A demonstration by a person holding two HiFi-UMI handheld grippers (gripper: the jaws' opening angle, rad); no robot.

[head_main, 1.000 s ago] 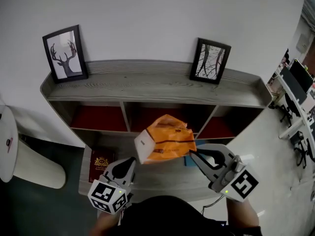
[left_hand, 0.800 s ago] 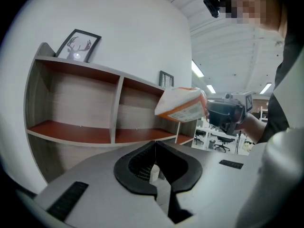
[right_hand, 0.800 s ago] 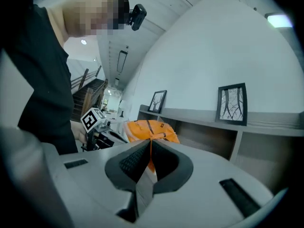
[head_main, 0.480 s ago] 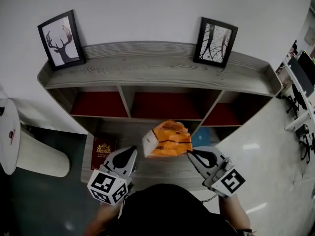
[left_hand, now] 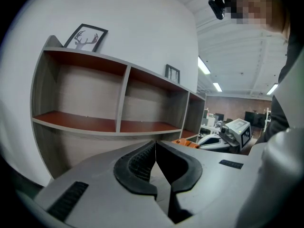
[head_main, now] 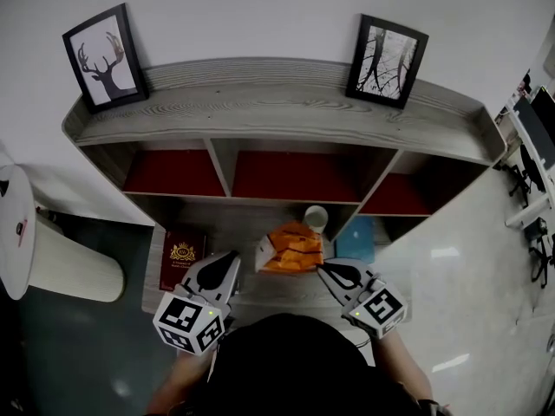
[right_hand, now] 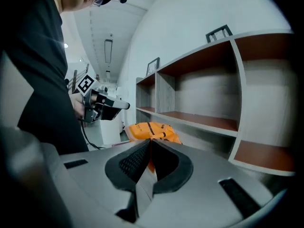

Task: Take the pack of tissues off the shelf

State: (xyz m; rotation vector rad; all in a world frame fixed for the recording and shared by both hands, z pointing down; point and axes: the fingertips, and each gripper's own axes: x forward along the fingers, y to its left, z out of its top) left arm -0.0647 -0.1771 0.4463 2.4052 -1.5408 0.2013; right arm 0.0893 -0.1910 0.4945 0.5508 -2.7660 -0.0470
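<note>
The pack of tissues (head_main: 291,250) is orange plastic with a white end. It sits low over the bottom board of the grey shelf unit (head_main: 277,128), out in front of the middle compartment. My right gripper (head_main: 320,269) is shut on the pack's right edge. In the right gripper view the orange wrap (right_hand: 153,129) runs into the closed jaws of the right gripper (right_hand: 149,143). My left gripper (head_main: 231,257) is shut and empty, just left of the pack and apart from it. In the left gripper view the left gripper (left_hand: 155,144) holds nothing, and the pack (left_hand: 187,143) shows at its right.
Two framed pictures (head_main: 97,57) (head_main: 388,48) stand on the shelf top. A red book (head_main: 182,258), a pale cup (head_main: 316,217) and a blue item (head_main: 356,239) lie on the bottom board around the pack. A white round stand (head_main: 16,241) is at the left.
My right gripper has come down with the orange pack, from in front of the red compartments to low over the bottom board. The left gripper has stayed put and shut.
</note>
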